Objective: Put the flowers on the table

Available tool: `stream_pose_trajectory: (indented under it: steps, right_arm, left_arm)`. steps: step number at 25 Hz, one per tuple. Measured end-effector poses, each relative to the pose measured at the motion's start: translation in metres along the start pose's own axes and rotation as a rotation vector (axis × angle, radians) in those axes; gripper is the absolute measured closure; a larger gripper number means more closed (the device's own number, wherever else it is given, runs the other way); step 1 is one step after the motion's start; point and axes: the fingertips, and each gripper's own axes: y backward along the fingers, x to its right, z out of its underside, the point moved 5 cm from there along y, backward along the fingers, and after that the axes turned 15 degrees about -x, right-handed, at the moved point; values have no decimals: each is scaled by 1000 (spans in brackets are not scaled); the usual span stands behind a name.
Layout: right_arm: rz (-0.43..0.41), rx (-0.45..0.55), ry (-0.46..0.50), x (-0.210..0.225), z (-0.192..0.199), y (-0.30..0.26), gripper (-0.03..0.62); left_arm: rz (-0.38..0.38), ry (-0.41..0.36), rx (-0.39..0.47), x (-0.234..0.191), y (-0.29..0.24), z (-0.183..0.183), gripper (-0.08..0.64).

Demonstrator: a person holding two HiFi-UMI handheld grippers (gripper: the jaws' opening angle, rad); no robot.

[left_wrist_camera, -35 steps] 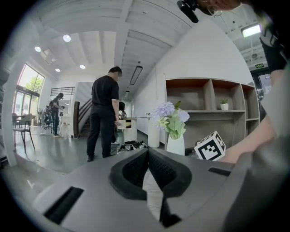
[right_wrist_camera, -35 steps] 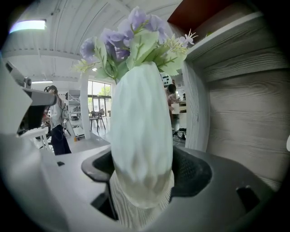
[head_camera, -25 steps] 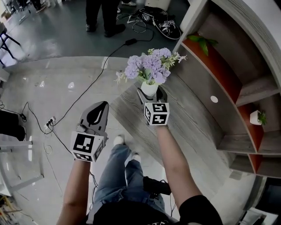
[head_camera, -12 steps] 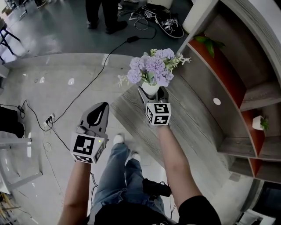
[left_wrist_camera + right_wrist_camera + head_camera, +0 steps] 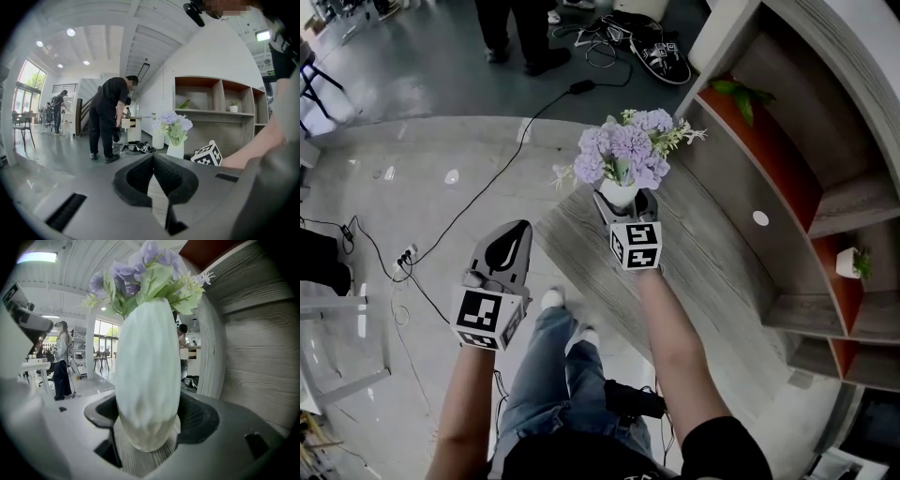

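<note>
The right claw is clamped on a white vase: its two dark pads press the vase's lower body from either side, and the vase stands upright between them. The vase holds a bunch of pale purple flowers with green leaves and small white sprigs, rising straight above the claw. Directly below the vase, between the jaws, grey wood grain shows. Whether the vase's base touches it cannot be told.

From the head view, the right claw and its vase sit over the near end of a grey wood-grain table, with the flowers just beyond the claw's tips. A cube with black-and-white square markers rides behind the jaws.

Beyond the table to the right of this claw stands a shelf unit with orange-backed compartments. One holds a green leafy plant, another a small white pot with a plant.

The left claw has its jaws pressed together with nothing between them. In the head view this claw is well left of the right one, off the table and over the grey floor. It carries its own marker cube. A black cable runs across the floor ahead of it toward a person in dark clothes.
</note>
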Motion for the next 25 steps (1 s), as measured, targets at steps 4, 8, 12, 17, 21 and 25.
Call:
stream_pose_trajectory:
  steps: [4, 8, 12, 17, 21, 25]
  right_arm:
    - [-24, -18, -40, 0, 1, -1, 218]
    - [-19, -42, -68, 4, 7, 0, 201]
    - [-37, -75, -66, 1, 14, 5, 193]
    - [-80, -97, -51, -2, 14, 18, 192]
    - [-93, -119, -65, -6, 15, 32, 193]
    - [-115, -147, -71, -7, 19, 48, 193]
  left_arm:
    - [-5, 7, 7, -1, -1, -4, 549]
    - [-3, 10, 8, 2, -6, -6, 549]
    - [6, 14, 10, 8, -8, -5, 549]
    - [28, 31, 1, 21, -11, -10, 549]
    - [37, 26, 37, 31, -8, -19, 549]
    - [46, 27, 61, 41, -8, -25, 549]
